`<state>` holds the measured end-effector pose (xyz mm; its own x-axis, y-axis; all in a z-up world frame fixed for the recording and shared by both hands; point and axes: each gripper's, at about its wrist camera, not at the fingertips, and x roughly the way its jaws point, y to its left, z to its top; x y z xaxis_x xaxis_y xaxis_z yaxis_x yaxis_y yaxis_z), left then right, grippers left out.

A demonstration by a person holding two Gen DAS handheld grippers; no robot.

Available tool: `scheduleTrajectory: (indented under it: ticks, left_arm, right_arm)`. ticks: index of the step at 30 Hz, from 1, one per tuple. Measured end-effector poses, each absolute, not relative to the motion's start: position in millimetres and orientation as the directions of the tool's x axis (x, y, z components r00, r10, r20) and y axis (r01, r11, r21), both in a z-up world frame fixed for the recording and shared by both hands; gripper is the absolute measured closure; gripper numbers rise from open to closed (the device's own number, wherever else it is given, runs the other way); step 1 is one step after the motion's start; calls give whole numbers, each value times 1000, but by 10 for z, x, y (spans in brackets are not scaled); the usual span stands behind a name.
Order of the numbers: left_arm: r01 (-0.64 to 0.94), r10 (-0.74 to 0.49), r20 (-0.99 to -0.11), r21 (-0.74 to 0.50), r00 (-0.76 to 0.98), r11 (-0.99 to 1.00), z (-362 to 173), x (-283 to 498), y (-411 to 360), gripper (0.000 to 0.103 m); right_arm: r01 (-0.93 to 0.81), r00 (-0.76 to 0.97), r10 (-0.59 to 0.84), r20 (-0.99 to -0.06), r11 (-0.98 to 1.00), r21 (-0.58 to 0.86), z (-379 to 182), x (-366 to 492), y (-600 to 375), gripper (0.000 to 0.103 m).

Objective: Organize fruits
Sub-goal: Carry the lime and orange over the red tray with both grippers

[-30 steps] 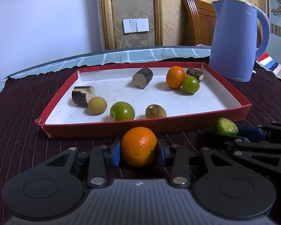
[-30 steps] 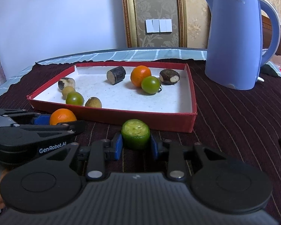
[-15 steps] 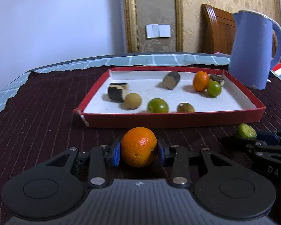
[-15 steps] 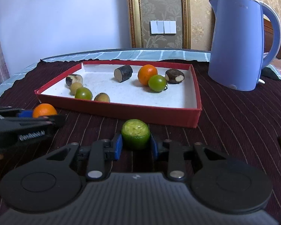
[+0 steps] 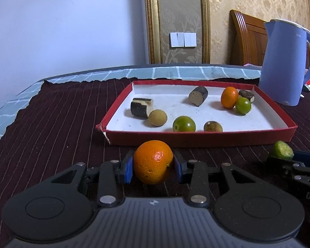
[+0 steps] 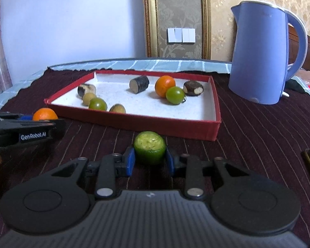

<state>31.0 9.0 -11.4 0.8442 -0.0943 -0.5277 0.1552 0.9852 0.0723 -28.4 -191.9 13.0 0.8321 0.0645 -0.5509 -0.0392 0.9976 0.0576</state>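
The left gripper is clamped on an orange, its blue pads pressing the fruit's two sides, and the fruit hangs just above the dark striped cloth. Compared with a second ago, this gripper has swung away from the red tray: the tray, then dead ahead at 12 o'clock, now sits off toward 1 o'clock and further out, with open cloth showing at 10 and 11 o'clock. The orange has not shifted between the pads (the grip looks firm).

The right gripper is closed on a cut green fruit, pale flesh facing up, and it has barely moved; the tray's near wall lies at its 12 o'clock. From there, the left gripper and its orange show at 9 o'clock.

Inside the tray remain several pieces: a second orange touching a green fruit at the far right, another green fruit near the front wall, two yellowish ones and three dark stubs. A blue kettle stands beyond at 2 o'clock.

My reading: both fruits are lifted out for sorting, and the left one is probably headed for a spot on the cloth to the tray's left.
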Motion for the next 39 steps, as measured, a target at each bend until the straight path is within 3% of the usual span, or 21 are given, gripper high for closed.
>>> scheduleTrajectory:
  ticks: [10,39]
  left_arm:
    - [144,-81,-510,87,857,986,-24,391,9,66]
    - [128,-56,-499,113,865,985,60,533,-37,65]
  right_arm:
    - [-25,868,56,-493,997,70,320,-285,-1934,73]
    - [-30,868,54,-493,998,57,344,-150,-1920,73]
